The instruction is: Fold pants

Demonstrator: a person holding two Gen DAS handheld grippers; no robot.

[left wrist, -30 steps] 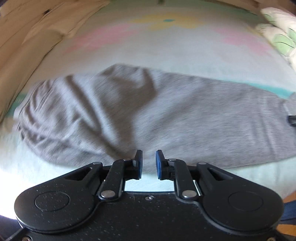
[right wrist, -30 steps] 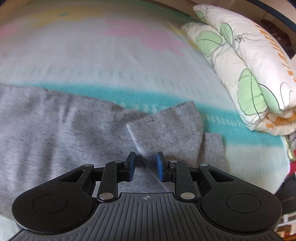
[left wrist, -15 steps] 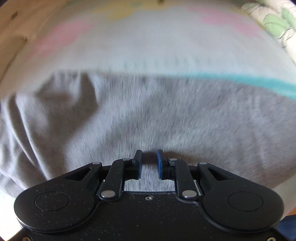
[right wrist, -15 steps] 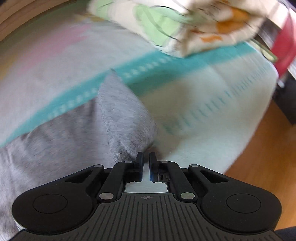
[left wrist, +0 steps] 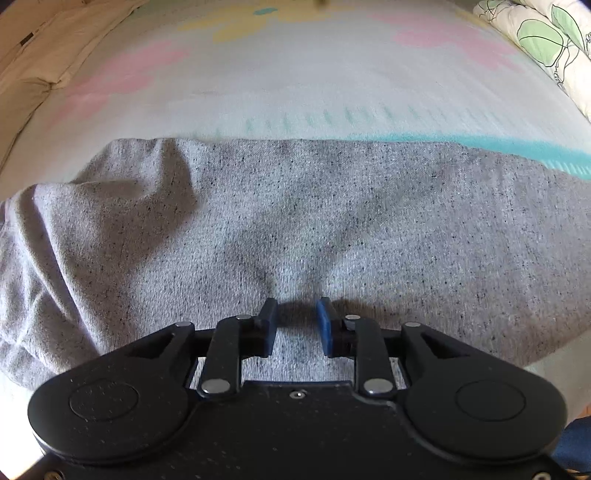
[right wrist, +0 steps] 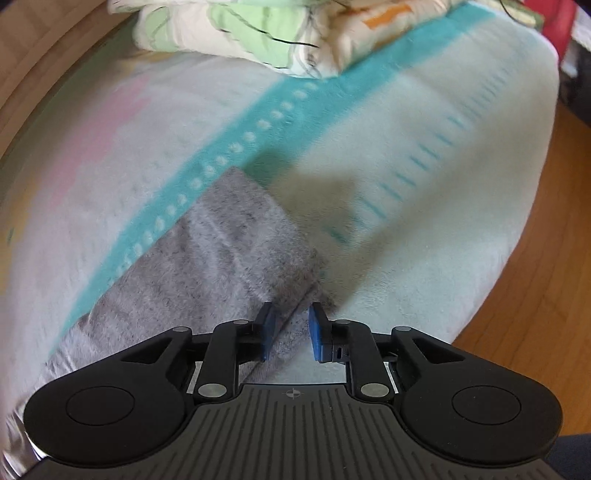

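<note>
The grey pants (left wrist: 295, 214) lie flat across the bed, folded lengthwise. My left gripper (left wrist: 295, 314) is open and sits low over the middle of the cloth, pressing a small dent into it. In the right wrist view the leg end of the pants (right wrist: 236, 236) lies over the teal stripe. My right gripper (right wrist: 290, 314) is open at the corner of that leg end, with the hem edge between its fingers.
The bed sheet (left wrist: 295, 74) is pale with pink and yellow patches and a teal stripe (right wrist: 332, 81). A folded floral quilt (right wrist: 258, 26) lies at the far side and shows in the left wrist view (left wrist: 546, 40). The wooden floor (right wrist: 546, 258) is right of the bed edge.
My left gripper came down onto the pants and opened wider. My right gripper swung right to the leg end, closed to a narrow gap at half a second ago, and now stands wider open.
</note>
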